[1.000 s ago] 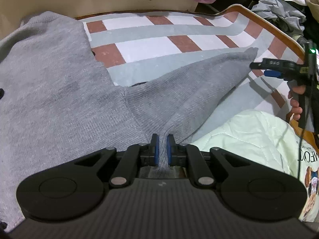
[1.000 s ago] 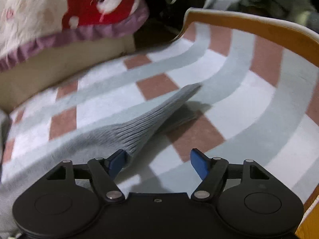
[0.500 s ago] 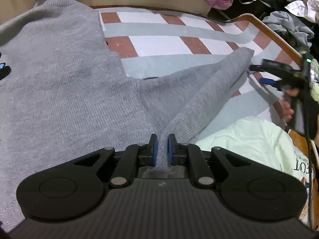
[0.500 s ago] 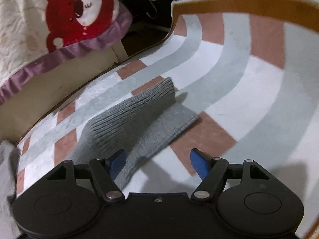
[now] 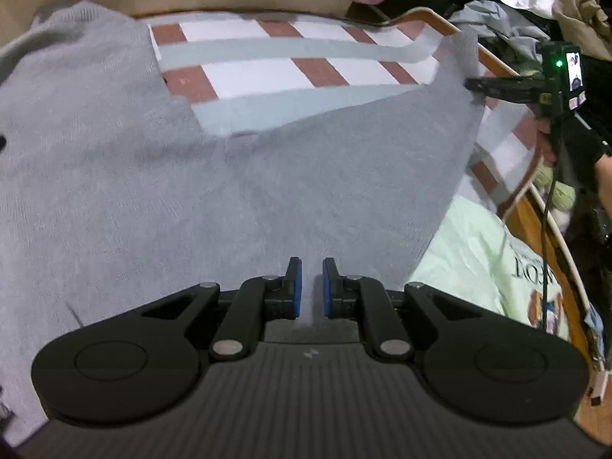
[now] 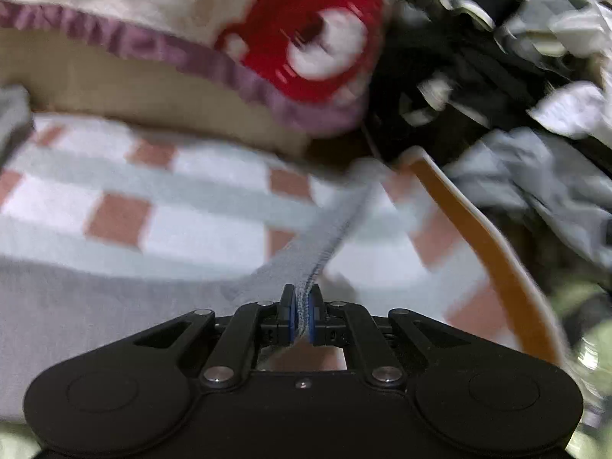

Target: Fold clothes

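A grey knit sweater (image 5: 153, 191) lies spread over a striped mat (image 5: 267, 69). My left gripper (image 5: 308, 287) is shut on a fold of the sweater near where the sleeve meets the body. The sleeve (image 5: 420, 134) is stretched up and to the right, clear of the mat. At its far end my right gripper (image 5: 472, 86) grips the cuff. In the right wrist view the right gripper (image 6: 302, 306) is shut on the ribbed cuff edge (image 6: 329, 237), which runs away from the pads as a taut strip. This view is blurred by motion.
A pale green printed garment (image 5: 478, 248) lies at the mat's right side. The mat's orange border (image 6: 478, 237) curls up on the right. A blanket with a red bear (image 6: 306, 46) and a heap of clothes (image 5: 535, 7) lie behind. A person's hand (image 5: 547, 141) holds the right gripper.
The right gripper's jaws, open around the cuff before, have shut on it and lifted it. The sleeve now stands stretched off the mat. The left gripper keeps its hold and has shifted slightly.
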